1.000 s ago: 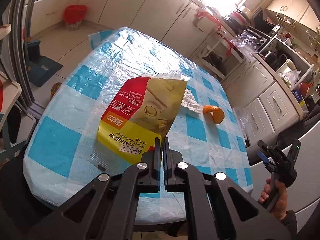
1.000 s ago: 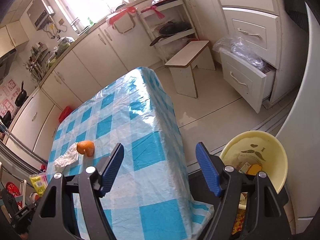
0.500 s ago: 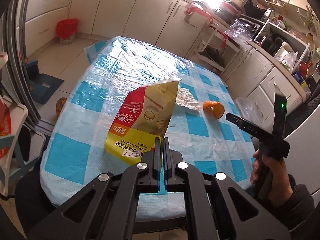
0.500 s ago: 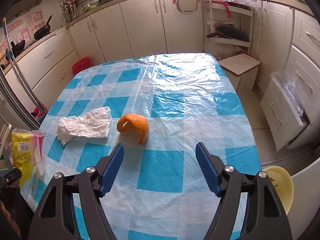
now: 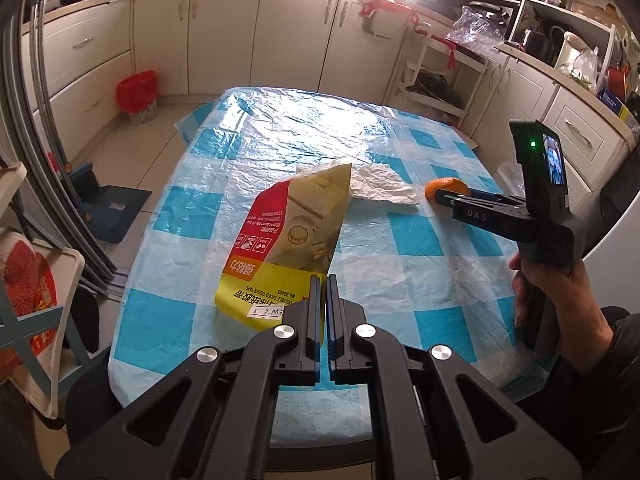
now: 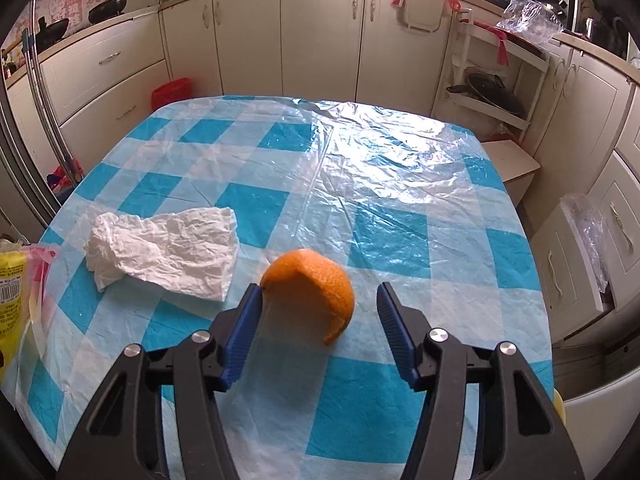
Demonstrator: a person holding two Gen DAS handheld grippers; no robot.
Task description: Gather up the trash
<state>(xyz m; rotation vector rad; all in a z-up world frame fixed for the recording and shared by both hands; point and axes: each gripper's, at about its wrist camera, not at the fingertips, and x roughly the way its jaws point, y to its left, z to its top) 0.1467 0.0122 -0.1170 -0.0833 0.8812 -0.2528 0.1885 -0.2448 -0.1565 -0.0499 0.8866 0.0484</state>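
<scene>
Orange peel (image 6: 310,286): curled shell on the checked desk (image 6: 380,208), dome up, open side facing near; no clear long axis.
Change: right gripper (image 6: 320,320), earlier off the desk edge, now straddles the peel, jaws closing, not yet pressing.
Meaning: pickup imminent.
Left gripper (image 5: 320,300): clamped on the yellow wrapper (image 5: 288,240), its long axis running near to far.
Tissue (image 6: 168,248): left of peel, uncollected.

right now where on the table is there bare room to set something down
The far half of the table, beyond the tissue and orange peel, is bare. So is the near right corner. It is crowded near-left: tissue, peel, the yellow wrapper and both tools.
</scene>
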